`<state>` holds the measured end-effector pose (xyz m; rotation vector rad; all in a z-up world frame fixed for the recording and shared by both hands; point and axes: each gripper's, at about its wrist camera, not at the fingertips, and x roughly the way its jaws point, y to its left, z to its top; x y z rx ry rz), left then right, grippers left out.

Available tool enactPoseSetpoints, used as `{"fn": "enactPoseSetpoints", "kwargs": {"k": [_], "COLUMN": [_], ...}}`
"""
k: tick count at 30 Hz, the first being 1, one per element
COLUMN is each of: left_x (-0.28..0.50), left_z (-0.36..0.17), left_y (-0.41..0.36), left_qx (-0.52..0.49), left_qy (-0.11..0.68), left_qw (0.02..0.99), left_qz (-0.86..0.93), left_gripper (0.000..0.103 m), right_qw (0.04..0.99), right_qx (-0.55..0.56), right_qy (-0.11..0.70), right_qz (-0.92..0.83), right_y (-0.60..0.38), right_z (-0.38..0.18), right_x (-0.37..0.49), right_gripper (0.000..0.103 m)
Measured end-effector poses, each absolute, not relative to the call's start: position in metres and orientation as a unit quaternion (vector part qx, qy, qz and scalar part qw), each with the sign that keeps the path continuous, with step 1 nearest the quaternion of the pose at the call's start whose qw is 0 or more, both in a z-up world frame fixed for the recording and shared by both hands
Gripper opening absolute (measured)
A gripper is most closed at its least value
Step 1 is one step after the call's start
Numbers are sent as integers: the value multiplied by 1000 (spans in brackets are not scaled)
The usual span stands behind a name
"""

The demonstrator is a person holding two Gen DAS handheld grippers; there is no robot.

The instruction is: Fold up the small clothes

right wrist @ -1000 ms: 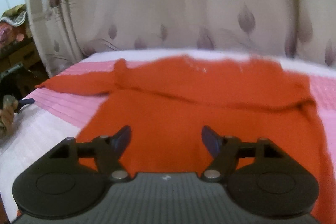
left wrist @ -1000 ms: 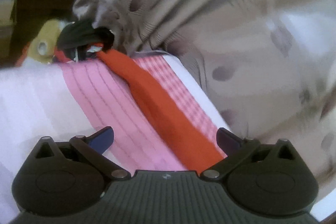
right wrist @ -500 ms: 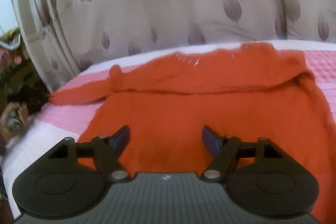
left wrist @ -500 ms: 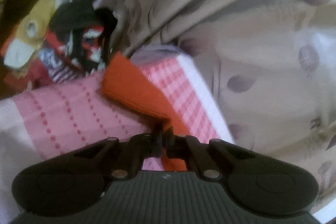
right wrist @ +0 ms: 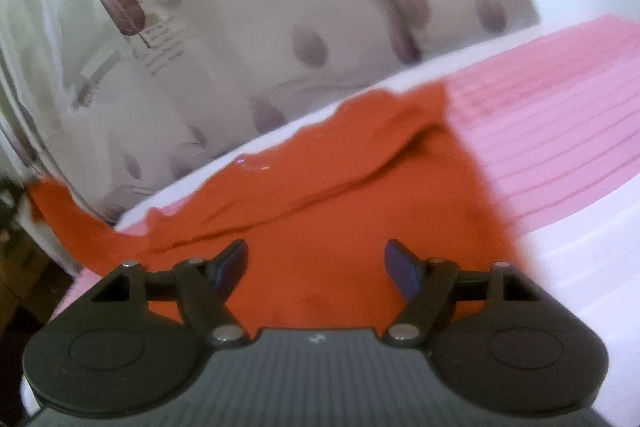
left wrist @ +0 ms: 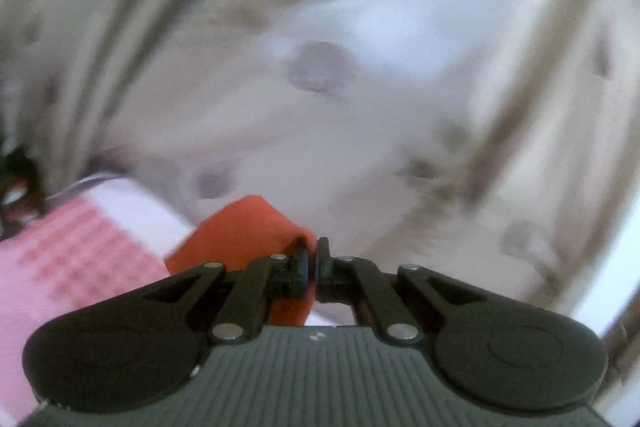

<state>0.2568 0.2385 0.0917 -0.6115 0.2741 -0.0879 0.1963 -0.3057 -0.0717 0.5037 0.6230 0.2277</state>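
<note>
An orange long-sleeved top [right wrist: 340, 195] lies on a pink and white bed cover [right wrist: 552, 131]. My left gripper [left wrist: 312, 263] is shut on the end of the top's orange sleeve [left wrist: 240, 231] and holds it lifted above the cover's edge. In the right wrist view that sleeve [right wrist: 68, 223] rises off the bed at the far left. My right gripper [right wrist: 316, 263] is open and empty, low over the body of the top.
A beige curtain with purple leaf prints [right wrist: 280, 27] hangs right behind the bed and fills the left wrist view [left wrist: 320, 67]. The pink cover's edge [left wrist: 80, 239] shows at lower left. Dark clutter sits at the far left edge [right wrist: 8, 195].
My left gripper closed on the sleeve end and lifted it, swinging toward the curtain. My right gripper stayed open over the top, its view tilting and shifting to the left.
</note>
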Motion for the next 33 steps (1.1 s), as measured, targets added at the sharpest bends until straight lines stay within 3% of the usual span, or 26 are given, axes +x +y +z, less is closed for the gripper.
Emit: {"fn": "enactPoseSetpoints", "kwargs": {"k": [5, 11, 19, 27, 29, 31, 32, 33], "left_x": [274, 303, 336, 346, 346, 345, 344, 335], "left_z": [124, 119, 50, -18, -28, -32, -29, -26], "left_y": [139, 14, -120, -189, -193, -194, -194, -189], "left_qx": [-268, -230, -173, -100, -81, -77, -77, -81], "left_qy": [153, 190, 264, 306, 303, 293, 279, 254], "left_qw": [945, 935, 915, 907, 910, 911, 916, 924], "left_qz": [-113, -194, -252, -271, -270, -280, -278, -274], "left_gripper": [2, 2, 2, 5, 23, 88, 101, 102], "right_qw": [900, 886, 868, 858, 856, 854, 853, 853], "right_qx": [291, 330, 376, 400, 406, 410, 411, 413], "right_qy": [306, 301, 293, 283, 281, 279, 279, 278], "right_qz": [112, 127, 141, 153, 155, 157, 158, 159], "right_y": [-333, -346, -357, -363, -365, -366, -367, -367], "right_z": [-82, -94, -101, -105, -106, -106, -106, -107], "right_x": [187, 182, 181, 179, 179, 179, 179, 179], "right_gripper": [75, 76, 76, 77, 77, 77, 77, 77]}}
